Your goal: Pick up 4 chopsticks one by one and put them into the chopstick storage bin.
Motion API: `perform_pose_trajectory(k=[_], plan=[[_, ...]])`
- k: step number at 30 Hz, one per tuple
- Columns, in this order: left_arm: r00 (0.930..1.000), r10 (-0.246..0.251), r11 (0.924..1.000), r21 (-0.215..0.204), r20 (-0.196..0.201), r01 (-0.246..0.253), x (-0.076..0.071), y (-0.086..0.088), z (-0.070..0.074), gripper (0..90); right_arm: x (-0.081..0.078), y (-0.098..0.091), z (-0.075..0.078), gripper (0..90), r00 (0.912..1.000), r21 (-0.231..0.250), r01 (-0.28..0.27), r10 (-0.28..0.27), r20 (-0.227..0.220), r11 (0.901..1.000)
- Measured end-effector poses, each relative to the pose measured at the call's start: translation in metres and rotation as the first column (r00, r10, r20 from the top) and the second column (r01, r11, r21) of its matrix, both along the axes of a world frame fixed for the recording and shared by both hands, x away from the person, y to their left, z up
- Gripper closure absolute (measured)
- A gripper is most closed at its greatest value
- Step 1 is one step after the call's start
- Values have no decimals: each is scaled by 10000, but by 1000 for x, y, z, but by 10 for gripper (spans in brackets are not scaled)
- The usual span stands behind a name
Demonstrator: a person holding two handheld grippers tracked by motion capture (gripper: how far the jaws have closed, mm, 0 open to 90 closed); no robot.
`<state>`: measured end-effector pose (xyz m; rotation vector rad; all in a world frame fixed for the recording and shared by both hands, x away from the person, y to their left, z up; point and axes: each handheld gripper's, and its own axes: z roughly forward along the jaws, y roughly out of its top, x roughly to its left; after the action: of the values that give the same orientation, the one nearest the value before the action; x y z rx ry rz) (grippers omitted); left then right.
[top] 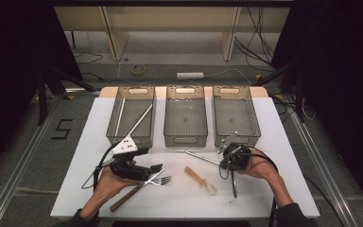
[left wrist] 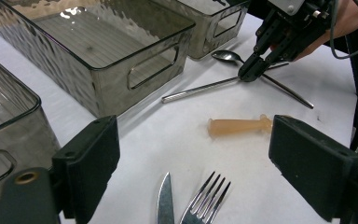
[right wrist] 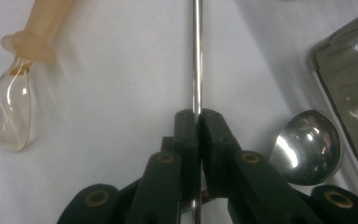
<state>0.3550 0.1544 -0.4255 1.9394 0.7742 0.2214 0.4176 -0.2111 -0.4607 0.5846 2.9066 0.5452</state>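
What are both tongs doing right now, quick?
Left tongs: open, holding nothing, above the fork and knife.
Right tongs: closed on the metal rod lying on the table.

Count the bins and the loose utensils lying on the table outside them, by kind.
Bins: 3
Spoons: 2
Fork: 1
Knife: 1
Rod: 1
Total: 8

From above we look forward and down over the white rectangular table (top: 274,142), while our two gripper cameras sit close above it, both catching the thin shiny metal rod (left wrist: 200,88).
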Motion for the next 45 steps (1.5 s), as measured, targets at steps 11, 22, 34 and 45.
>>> perform_pose_trajectory(k=[11, 22, 34, 45], plan=[[10000, -74, 9999, 133, -26, 74, 0, -1, -1, 160, -5, 1, 10, 866, 9984, 208, -479, 473, 295, 9986], [9997, -223, 9997, 65, -82, 223, 1, -7, 0, 163, -12, 5, 24, 865, 9969, 606, -561, 526, 581, 9966], [9981, -621, 9970, 463, -14, 621, 4, -19, 0, 173, -23, 22, 34, 865, 9919, 667, -1149, 1107, 625, 9911], [9927, -1202, 9827, 1415, -55, 1197, 3, -38, -4, 214, -37, 45, 42, 865, 9784, 705, -1997, 1950, 683, 9773]])
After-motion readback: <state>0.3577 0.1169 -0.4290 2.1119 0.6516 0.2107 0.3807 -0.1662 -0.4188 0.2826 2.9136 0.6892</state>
